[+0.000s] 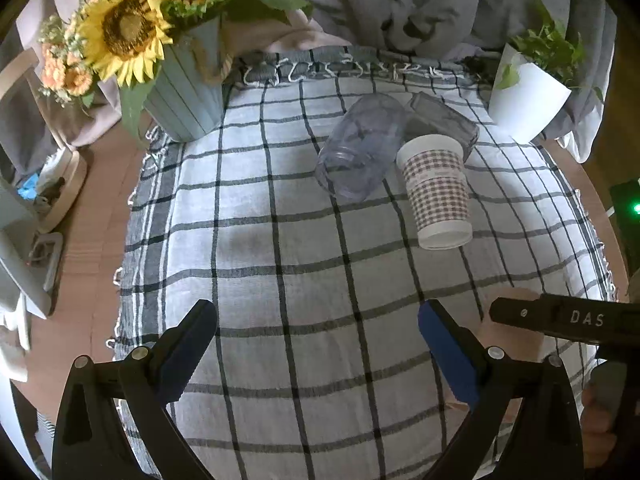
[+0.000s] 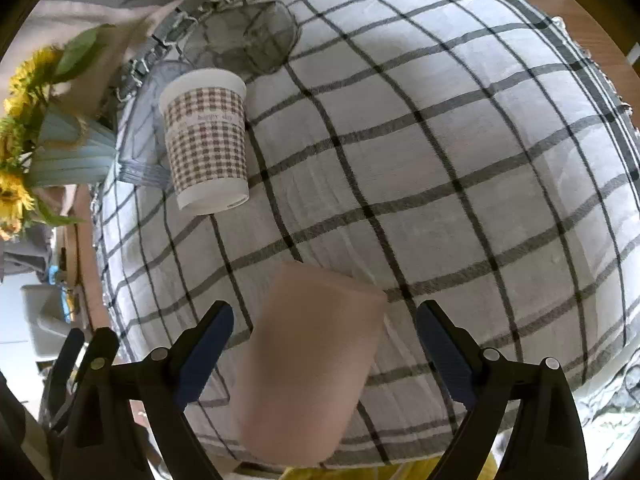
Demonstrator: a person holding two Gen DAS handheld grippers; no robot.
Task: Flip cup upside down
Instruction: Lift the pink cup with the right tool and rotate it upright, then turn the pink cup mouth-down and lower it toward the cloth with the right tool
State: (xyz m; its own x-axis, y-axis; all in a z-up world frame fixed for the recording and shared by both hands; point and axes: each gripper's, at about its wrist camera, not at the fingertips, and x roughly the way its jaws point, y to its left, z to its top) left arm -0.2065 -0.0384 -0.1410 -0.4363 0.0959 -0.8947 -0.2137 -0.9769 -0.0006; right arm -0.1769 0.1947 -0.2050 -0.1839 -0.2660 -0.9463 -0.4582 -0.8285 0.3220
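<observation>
A plain pink cup (image 2: 310, 364) stands on the checked cloth between the open fingers of my right gripper (image 2: 324, 344), which do not touch it; its closed flat end faces up. In the left wrist view only a sliver of it (image 1: 516, 344) shows behind the right gripper's black arm (image 1: 568, 316). My left gripper (image 1: 318, 346) is open and empty over the cloth. A checked paper cup (image 1: 438, 192) (image 2: 206, 140) stands upside down further back. A clear plastic cup (image 1: 360, 148) and a grey glass (image 1: 444, 122) lie on their sides beside it.
A blue pot of sunflowers (image 1: 188, 96) stands at the back left and a white plant pot (image 1: 528, 96) at the back right. The checked cloth (image 1: 280, 240) covers a round wooden table (image 1: 100, 208). Grey fabric lies behind.
</observation>
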